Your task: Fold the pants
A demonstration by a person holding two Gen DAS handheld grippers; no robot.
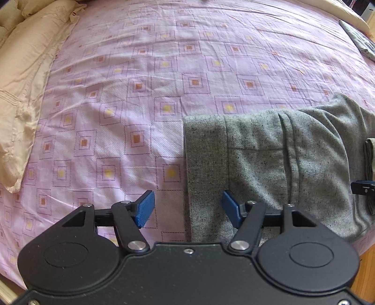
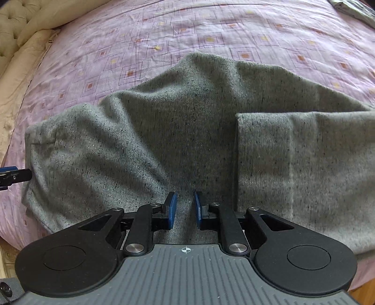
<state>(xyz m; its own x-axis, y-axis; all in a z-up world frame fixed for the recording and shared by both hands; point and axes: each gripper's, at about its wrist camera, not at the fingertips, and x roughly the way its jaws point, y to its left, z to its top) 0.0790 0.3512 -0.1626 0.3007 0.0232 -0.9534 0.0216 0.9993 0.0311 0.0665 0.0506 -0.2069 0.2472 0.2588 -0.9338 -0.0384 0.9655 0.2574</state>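
Grey speckled pants [image 1: 269,159] lie on the pink patterned bed sheet [image 1: 140,93], waistband end at the left. My left gripper [image 1: 187,208] is open, its jaws wide apart over the waistband's left edge, holding nothing. In the right wrist view the pants [image 2: 152,140] fill the middle, with a folded-over leg end [image 2: 293,164] lying on top at the right. My right gripper [image 2: 185,210] has its jaws close together around a ridge of the pants fabric near the front edge. The left gripper's tip shows at the far left [image 2: 11,176].
Beige pillows [image 1: 25,77] lie along the left side of the bed. A tufted beige headboard [image 2: 14,18] is at the far left. A folded grey cloth [image 1: 358,40] lies at the far right. Wooden floor [image 1: 365,276] shows past the near bed edge.
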